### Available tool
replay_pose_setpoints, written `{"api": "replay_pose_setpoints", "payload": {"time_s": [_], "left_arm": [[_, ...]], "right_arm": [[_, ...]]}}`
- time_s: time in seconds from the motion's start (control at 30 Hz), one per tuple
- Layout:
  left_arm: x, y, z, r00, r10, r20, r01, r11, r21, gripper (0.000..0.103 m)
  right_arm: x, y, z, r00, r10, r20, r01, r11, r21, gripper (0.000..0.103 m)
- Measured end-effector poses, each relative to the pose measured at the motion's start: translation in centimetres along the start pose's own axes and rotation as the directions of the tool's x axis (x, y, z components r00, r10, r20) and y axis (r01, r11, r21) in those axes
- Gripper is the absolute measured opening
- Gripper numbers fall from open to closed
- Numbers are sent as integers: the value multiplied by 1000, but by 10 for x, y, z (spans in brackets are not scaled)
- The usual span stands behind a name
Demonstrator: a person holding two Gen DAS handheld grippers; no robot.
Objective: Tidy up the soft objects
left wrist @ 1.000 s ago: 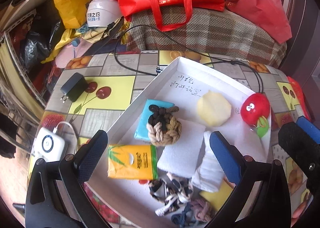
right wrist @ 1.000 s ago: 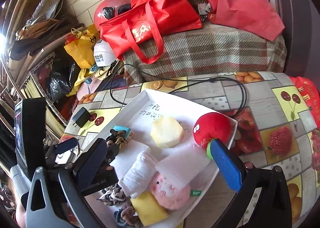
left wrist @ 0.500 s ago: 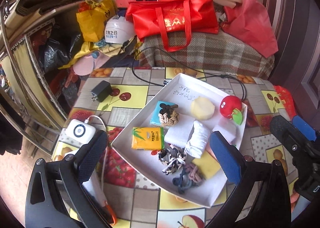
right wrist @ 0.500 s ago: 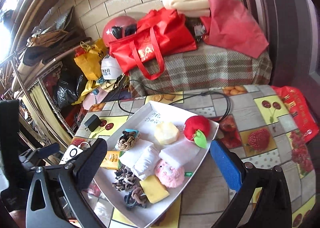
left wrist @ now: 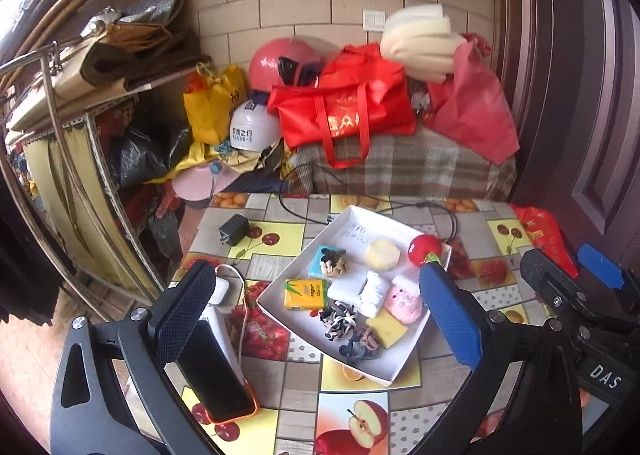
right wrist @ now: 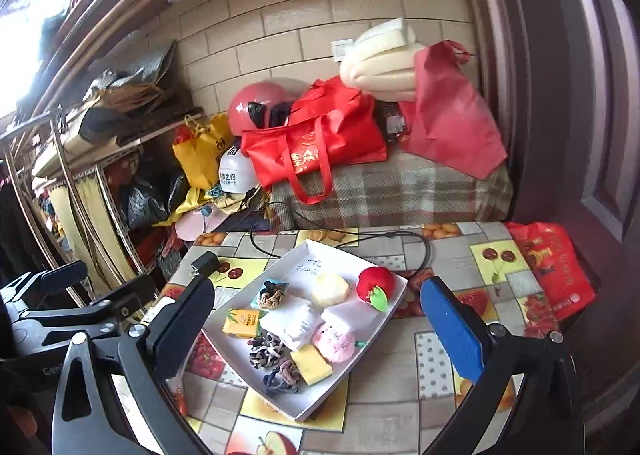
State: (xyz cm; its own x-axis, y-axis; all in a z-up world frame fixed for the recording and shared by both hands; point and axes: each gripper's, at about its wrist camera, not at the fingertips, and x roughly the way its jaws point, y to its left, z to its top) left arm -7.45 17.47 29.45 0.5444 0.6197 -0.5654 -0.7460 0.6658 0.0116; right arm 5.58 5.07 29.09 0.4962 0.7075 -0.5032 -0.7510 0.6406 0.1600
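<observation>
A white tray sits on the fruit-print table and holds soft items. In it are a red apple plush, a pale foam round, a rope knot, a yellow tissue pack, a rolled white cloth, a pink plush, a yellow sponge and hair ties. My left gripper hangs open and empty, high above the tray's near side. My right gripper is also open and empty, back from the tray and the apple plush.
A phone in an orange case and a white power bank lie left of the tray. A black charger and a cable lie behind it. Red bags and helmets are piled beyond; a metal rack stands left, a door right.
Both grippers have drawn back and upward from the tray, so it looks smaller and more of the room shows. The items in the tray have not moved.
</observation>
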Motion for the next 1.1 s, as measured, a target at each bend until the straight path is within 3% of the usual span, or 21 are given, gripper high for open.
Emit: {"api": "replay_pose_setpoints", "payload": {"time_s": [0.17, 0.27, 0.33, 0.5, 0.63, 0.93, 1.1], "left_arm": [[-33, 7, 2, 999, -45, 32, 47, 997, -64, 103], [-43, 11, -1, 996, -86, 16, 87, 991, -99, 103], [-51, 9, -2, 996, -87, 19, 88, 993, -82, 103], [-78, 4, -8, 997, -19, 69, 20, 1000, -21, 103], [-95, 0, -13, 992, 56, 109, -57, 998, 6, 103], [-94, -15, -28, 998, 18, 59, -22, 998, 64, 103], [-87, -16, -35, 1000, 22, 7, -22, 999, 49, 103]], "right_arm": [[-31, -3, 7, 998, -62, 22, 61, 998, 12, 103], [-51, -4, 10, 988, -144, 62, 143, 990, 14, 103], [-62, -6, 11, 984, -164, 75, 163, 987, 16, 103], [-78, -17, 9, 979, -193, 72, 192, 981, 20, 103], [-93, -18, 6, 958, -266, 112, 267, 964, 6, 103], [-109, -24, -3, 929, -345, 133, 344, 939, 30, 103], [-105, -29, -12, 950, -307, 65, 305, 952, 40, 103]]}}
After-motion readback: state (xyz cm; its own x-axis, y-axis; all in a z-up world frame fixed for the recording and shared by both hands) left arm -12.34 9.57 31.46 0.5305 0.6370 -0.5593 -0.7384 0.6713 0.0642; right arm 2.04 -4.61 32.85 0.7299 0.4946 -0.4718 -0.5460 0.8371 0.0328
